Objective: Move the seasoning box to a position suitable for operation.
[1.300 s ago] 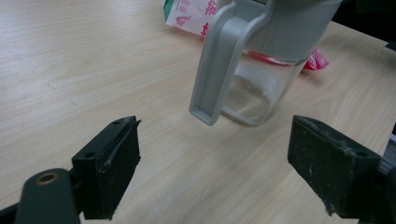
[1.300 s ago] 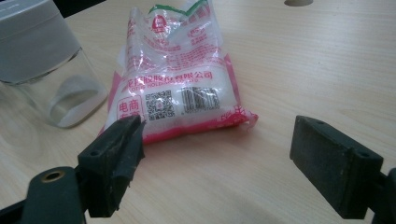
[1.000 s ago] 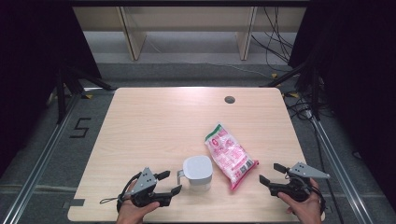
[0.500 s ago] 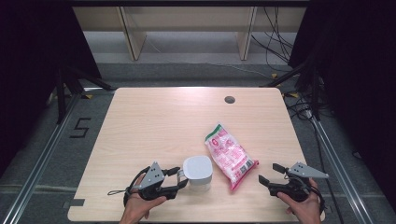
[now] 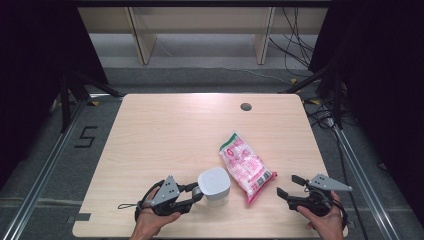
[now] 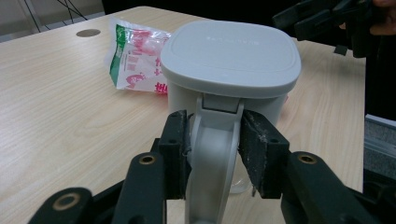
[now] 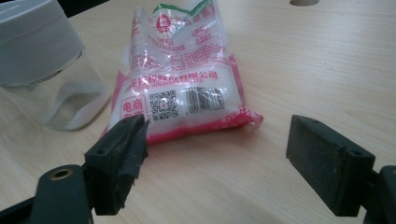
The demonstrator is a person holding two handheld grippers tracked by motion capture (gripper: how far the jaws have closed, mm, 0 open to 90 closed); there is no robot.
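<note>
Grip on the handle comes first: the left hand-held gripper has just been closing, and its jaws now flank the white handle of the lidded jar, which stands near the front edge of the surface, just beside the pink sachet. Squeezing squarely until both pads bite should prevent twisting. The right hand-held gripper waits released, facing the sachet.

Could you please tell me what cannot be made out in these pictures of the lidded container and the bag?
- Clear container with grey lid: its base is hidden in the left gripper view by the left gripper and the handle.
- Pink-printed plastic bag: the small print is too small to read in the right gripper view.
- Right gripper: its jaws are too small in the high view.
</note>
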